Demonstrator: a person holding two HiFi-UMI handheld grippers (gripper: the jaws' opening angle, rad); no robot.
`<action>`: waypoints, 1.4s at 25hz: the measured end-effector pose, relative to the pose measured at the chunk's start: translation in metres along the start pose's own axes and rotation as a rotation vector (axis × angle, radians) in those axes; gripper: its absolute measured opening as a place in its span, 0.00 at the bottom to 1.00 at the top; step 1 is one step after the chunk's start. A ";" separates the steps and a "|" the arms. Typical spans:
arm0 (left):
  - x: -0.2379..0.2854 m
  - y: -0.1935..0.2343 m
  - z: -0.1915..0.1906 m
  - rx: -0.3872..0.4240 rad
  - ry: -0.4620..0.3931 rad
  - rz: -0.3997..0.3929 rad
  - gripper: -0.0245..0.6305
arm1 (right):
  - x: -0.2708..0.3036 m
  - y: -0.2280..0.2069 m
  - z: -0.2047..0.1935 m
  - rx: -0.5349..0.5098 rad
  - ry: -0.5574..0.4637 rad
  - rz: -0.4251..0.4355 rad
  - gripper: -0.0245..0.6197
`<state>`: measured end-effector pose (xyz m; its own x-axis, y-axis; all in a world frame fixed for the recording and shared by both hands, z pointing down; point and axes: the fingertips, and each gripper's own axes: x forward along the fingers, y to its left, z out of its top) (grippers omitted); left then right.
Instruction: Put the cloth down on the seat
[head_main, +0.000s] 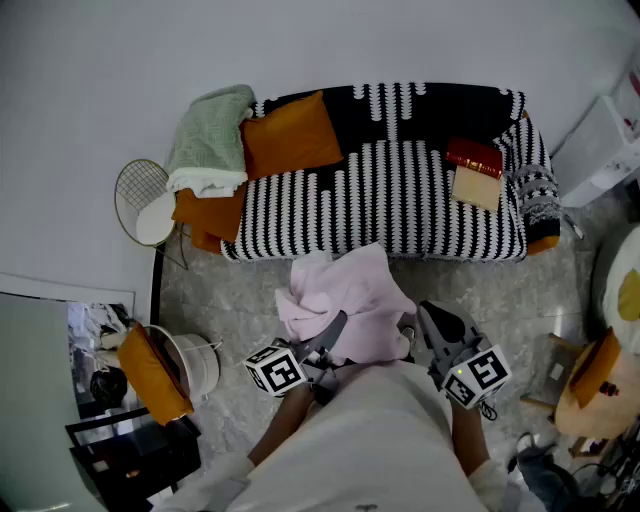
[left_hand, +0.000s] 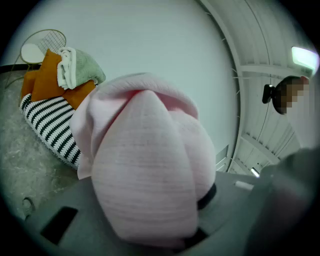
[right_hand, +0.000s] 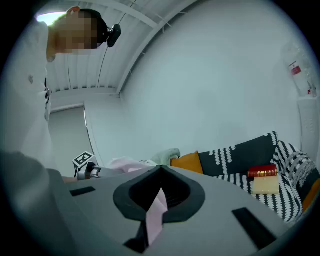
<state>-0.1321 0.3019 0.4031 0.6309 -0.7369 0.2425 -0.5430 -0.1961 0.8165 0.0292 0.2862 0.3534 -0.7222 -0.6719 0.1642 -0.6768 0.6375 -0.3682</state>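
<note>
- The only clear print was the black-and-white square pattern on the marker cubes, one on the left gripper (head_main: 338, 325) and one on the right gripper (head_main: 424, 312).
- A red-printed label on a pale container (right_hand: 299, 75) at the edge of the right gripper view was too small to read. So was anything on the red book (head_main: 474, 157).
- The cloth (head_main: 345, 295) was pale pink, soft and finely ribbed. It was bunched into loose folds with one corner standing up.
- It hung between the two grippers, in front of the sofa and above the floor, and was not on the striped seat (head_main: 400, 200).
- The left gripper's jaws were clamped on a thick wad of the cloth, which bulged over them and filled most of the left gripper view.
- The right gripper's jaws were closed together on a thin strip of the cloth's edge.
- Only the head view showed the whole sofa: an orange cushion (head_main: 290, 135) and a green towel (head_main: 210, 135) at its left end, and the red book lying on a cream one at its right.
- Only the right gripper view showed how little cloth that gripper pinched. It also caught the left gripper's cube from the side.
</note>
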 end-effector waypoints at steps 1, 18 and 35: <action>0.002 -0.002 -0.002 0.005 0.002 0.002 0.25 | -0.003 -0.002 0.000 -0.005 -0.001 -0.001 0.05; 0.015 -0.034 -0.032 0.007 -0.023 0.031 0.25 | -0.041 -0.018 -0.008 0.009 0.010 0.060 0.05; 0.028 0.002 -0.004 0.005 0.021 0.066 0.25 | -0.009 -0.039 -0.007 0.094 0.014 -0.021 0.05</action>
<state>-0.1135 0.2829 0.4136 0.6050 -0.7349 0.3066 -0.5864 -0.1508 0.7959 0.0613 0.2703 0.3721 -0.7104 -0.6789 0.1856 -0.6759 0.5845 -0.4490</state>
